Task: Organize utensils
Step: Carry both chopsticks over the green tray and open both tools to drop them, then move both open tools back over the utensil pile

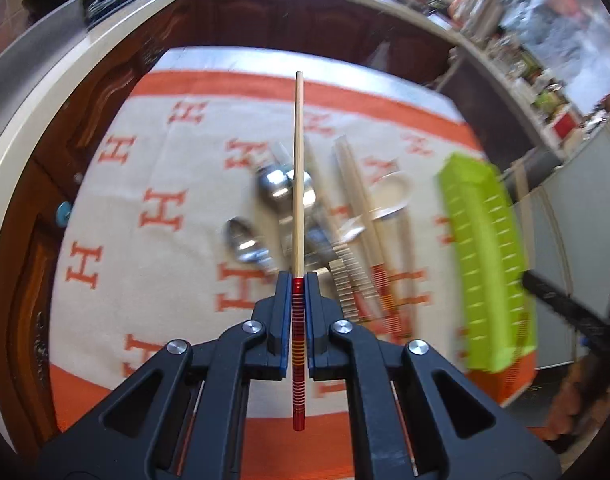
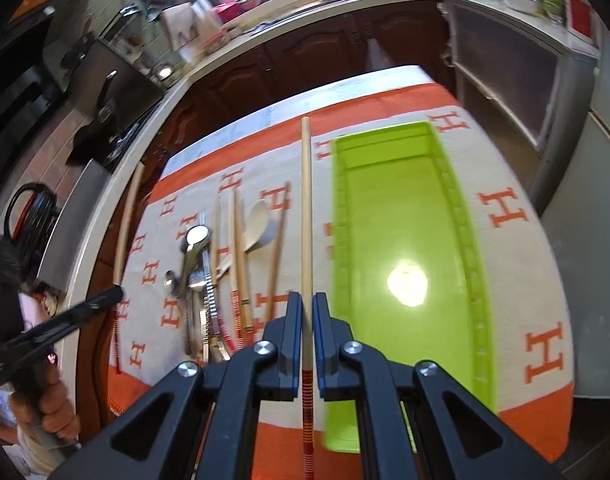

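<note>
Orange-lettered cloth (image 2: 505, 240) bears heaped utensils (image 2: 209, 280) beside green tray (image 2: 405, 208).

Both wrist cameras look steeply down along their own fingers from close above, sharing the orange-lettered cloth (image 1: 153, 184) (image 2: 517, 240), utensil pile (image 1: 305, 216) (image 2: 217, 276) and green tray (image 1: 489, 256) (image 2: 401, 240).

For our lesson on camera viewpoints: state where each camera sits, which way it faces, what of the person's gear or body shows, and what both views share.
Left wrist: on the left claw, looking down its fingers at the utensil pile; its chopstick is clamped.
Right wrist: on the right claw, facing the green tray; clamped chopstick, a hand.
Shared: tray, pile, patterned cloth.
</note>
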Action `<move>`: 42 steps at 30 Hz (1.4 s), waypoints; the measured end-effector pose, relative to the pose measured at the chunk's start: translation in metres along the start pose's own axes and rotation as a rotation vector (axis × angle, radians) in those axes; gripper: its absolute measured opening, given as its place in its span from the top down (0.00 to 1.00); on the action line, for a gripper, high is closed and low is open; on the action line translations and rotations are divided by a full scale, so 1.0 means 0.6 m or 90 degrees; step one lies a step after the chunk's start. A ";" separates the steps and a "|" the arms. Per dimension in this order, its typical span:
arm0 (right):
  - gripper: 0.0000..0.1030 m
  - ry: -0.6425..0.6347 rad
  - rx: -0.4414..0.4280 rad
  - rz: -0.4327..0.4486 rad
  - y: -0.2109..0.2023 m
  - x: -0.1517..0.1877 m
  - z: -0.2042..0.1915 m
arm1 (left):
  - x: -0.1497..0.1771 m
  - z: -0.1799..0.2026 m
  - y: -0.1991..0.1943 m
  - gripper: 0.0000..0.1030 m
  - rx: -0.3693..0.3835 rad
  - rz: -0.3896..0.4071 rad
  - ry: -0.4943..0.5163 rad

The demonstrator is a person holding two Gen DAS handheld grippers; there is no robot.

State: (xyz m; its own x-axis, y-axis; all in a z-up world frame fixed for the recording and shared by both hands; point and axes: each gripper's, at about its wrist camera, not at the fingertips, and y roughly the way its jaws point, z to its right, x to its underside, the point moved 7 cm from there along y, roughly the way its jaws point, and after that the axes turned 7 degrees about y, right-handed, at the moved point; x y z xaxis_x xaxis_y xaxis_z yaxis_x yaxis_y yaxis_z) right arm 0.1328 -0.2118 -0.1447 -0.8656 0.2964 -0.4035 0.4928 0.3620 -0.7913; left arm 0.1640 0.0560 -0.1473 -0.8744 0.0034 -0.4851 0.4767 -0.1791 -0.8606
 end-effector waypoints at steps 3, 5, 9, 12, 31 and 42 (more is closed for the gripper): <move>0.95 0.013 0.022 0.007 -0.008 -0.013 0.029 | -0.029 0.066 -0.019 0.96 0.045 0.012 0.023; 0.95 0.017 0.040 0.009 -0.011 -0.022 0.047 | -0.049 0.125 -0.024 0.96 0.077 0.017 0.052; 0.95 0.026 0.062 0.014 -0.014 -0.042 0.083 | -0.073 0.228 -0.013 0.96 0.122 0.008 0.090; 0.95 0.031 0.072 0.008 -0.007 -0.053 0.105 | -0.080 0.297 0.005 0.96 0.134 -0.001 0.117; 0.75 0.032 0.078 -0.071 0.046 -0.065 0.145 | 0.006 0.408 0.133 0.92 0.137 -0.136 0.115; 0.75 0.052 0.063 -0.044 0.005 -0.036 0.135 | 0.002 0.358 0.062 0.62 0.081 -0.078 0.126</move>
State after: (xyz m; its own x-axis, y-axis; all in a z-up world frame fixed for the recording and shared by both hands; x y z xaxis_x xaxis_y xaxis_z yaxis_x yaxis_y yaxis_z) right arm 0.1458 -0.2886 -0.1754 -0.8852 0.3462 -0.3107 0.4175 0.2966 -0.8589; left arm 0.1616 -0.1621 -0.1467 -0.8842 0.2225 -0.4106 0.3431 -0.2871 -0.8944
